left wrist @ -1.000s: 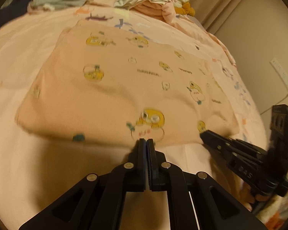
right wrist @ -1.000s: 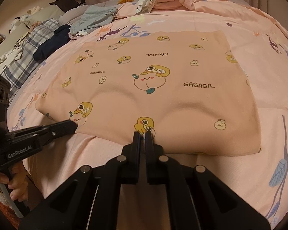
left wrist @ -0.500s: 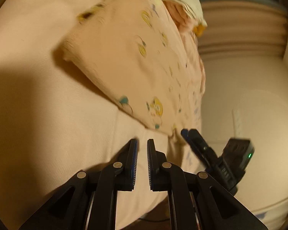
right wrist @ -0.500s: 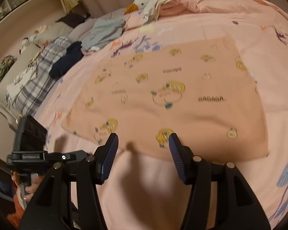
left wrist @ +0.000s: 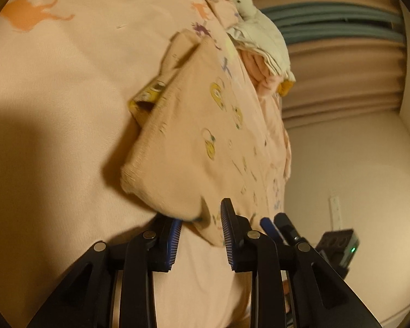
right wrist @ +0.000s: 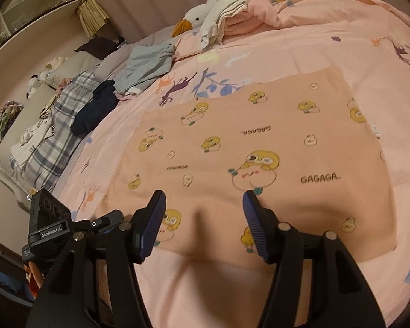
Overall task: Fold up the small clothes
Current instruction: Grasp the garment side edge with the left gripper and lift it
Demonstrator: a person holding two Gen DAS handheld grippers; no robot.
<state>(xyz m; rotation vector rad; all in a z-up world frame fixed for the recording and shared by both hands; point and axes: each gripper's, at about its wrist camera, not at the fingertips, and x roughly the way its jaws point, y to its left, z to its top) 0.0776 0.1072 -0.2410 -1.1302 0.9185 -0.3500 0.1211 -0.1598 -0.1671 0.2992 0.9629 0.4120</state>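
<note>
A folded peach garment (right wrist: pixel 259 142) printed with yellow cartoon figures and "GAGAGA" lies flat on the pink bedspread (right wrist: pixel 374 63). My right gripper (right wrist: pixel 203 207) is open and empty, just above the garment's near edge. My left gripper (left wrist: pixel 201 221) is open and empty at the garment's (left wrist: pixel 205 136) near left corner, its view tilted sideways. The left gripper also shows in the right wrist view (right wrist: pixel 68 227) at lower left. The right gripper's tips show in the left wrist view (left wrist: pixel 276 222).
A stack of folded clothes (right wrist: pixel 232 19) and a goose plush (right wrist: pixel 194 19) sit at the far side of the bed. Grey (right wrist: pixel 147 65) and dark (right wrist: pixel 95 106) clothes and a plaid blanket (right wrist: pixel 49 142) lie at left. Curtains (left wrist: pixel 341 68) and a wall lie beyond the bed.
Both grippers have opened and let go of the garment's near edge, which now lies flat. The left gripper has swung round to the garment's left corner and tilted; the right has lifted slightly.
</note>
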